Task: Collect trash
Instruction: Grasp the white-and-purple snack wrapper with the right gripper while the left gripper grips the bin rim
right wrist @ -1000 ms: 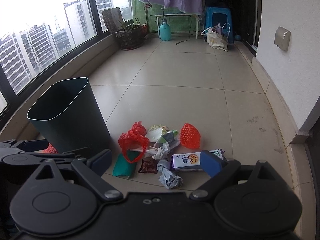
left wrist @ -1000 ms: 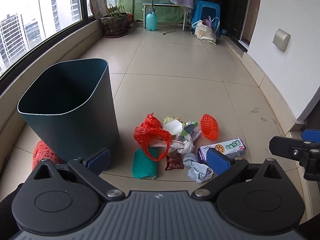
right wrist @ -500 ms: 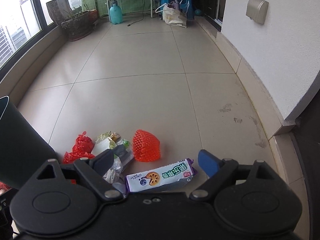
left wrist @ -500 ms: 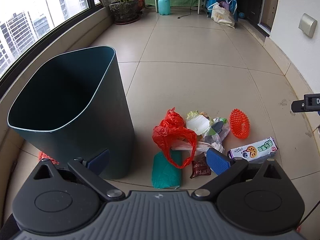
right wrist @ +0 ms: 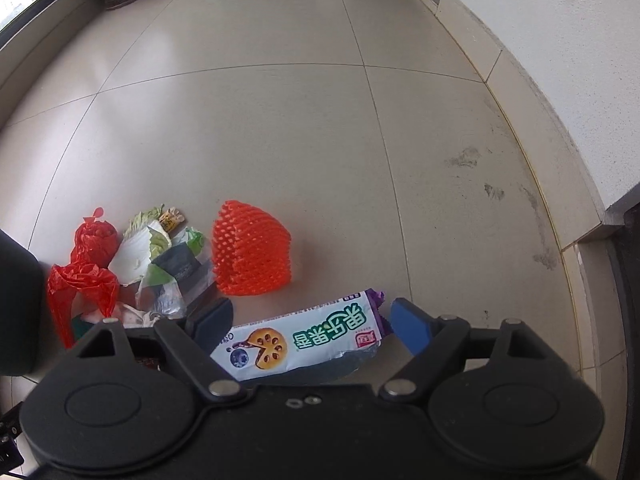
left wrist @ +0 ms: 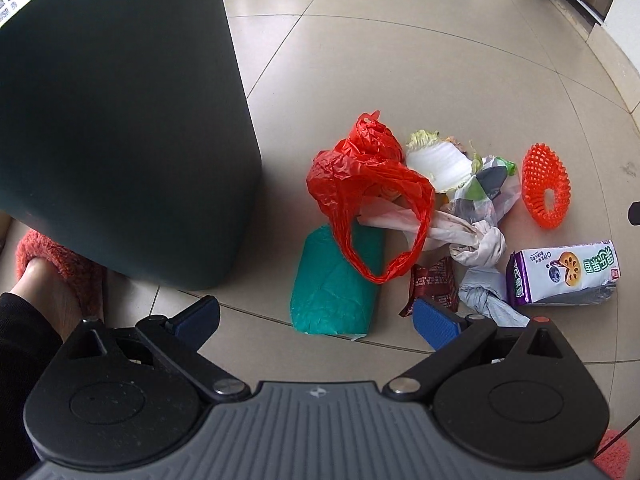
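A: What does the left wrist view show?

B: A heap of trash on the tiled floor (left wrist: 360, 60), just right of one dark green bin (left wrist: 120, 120). I count one crumpled red plastic bag (left wrist: 360, 184), one flat teal packet (left wrist: 336, 284) partly under it, one cabbage piece (left wrist: 438, 160), one clear printed bag (left wrist: 486, 184), one knotted white rag (left wrist: 476, 244), one dark red wrapper (left wrist: 434, 284), one grey knotted bag (left wrist: 484, 296), one orange foam net (left wrist: 546, 188) at the far right, and one purple-and-white snack packet (left wrist: 560, 276) at the near right. The left gripper (left wrist: 316, 322) hangs above the teal packet, its fingers spread wide with nothing pinched.

A: Any writing?

B: The snack packet carries green Chinese characters, upside down, plus a lotus-root slice and a blueberry picture. The small print is too fine to read. A foot in a fuzzy red slipper (left wrist: 60, 268) stands at the near left.

A: And the right wrist view?

B: The right gripper (right wrist: 310, 322) straddles the same snack packet (right wrist: 304, 340); its fingers are closing, the packet lies between them, yet the pads are not pressing it. One foam net (right wrist: 252, 256) stands just beyond, and the red bag (right wrist: 86, 272) and cabbage (right wrist: 136, 252) lie to the left.
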Available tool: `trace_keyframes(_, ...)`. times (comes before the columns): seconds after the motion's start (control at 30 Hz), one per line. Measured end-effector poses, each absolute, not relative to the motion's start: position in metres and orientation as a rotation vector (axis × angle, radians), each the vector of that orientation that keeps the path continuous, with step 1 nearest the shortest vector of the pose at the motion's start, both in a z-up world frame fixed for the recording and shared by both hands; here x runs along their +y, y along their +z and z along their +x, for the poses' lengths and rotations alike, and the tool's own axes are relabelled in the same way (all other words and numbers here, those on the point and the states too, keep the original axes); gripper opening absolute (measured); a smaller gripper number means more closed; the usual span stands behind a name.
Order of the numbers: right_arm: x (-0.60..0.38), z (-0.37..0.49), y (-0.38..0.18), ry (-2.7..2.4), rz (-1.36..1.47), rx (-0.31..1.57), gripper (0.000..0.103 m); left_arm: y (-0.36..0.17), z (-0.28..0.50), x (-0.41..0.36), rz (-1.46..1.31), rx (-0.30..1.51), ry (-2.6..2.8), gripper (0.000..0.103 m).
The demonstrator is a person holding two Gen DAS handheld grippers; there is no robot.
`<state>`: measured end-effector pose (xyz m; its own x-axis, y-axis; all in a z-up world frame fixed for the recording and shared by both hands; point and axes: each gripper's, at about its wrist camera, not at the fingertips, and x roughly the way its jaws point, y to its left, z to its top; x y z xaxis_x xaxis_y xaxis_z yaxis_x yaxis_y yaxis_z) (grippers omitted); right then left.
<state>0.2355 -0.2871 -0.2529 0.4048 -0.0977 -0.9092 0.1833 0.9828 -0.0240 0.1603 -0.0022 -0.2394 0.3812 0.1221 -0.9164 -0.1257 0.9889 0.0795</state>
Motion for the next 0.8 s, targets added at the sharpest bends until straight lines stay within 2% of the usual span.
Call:
trace_keyframes(0.2,-0.32,0.24,-0.282,-0.308,0.256,1.199,0.086,-0.278,0.176,0.001,0.005,1.249,0.167,0.103)
trace_keyframes(0.53,-0.325,0.25,-0.327,-0.413,0.451,1.276,0.086,-0.289,0.178,-0.003,0.051,1.294,0.116,0.103)
trace_keyframes(0.63,-0.324,0.254,-0.335,-0.424,0.506,1.278,0.087,-0.254,0.162,-0.007,0.042,1.258,0.093,0.101)
trace_keyframes(0.8,-0.32,0.265,-0.345,-0.432,0.6,1.295,0.089,-0.143,0.128,-0.02,0.057,1.069,-0.037,0.101)
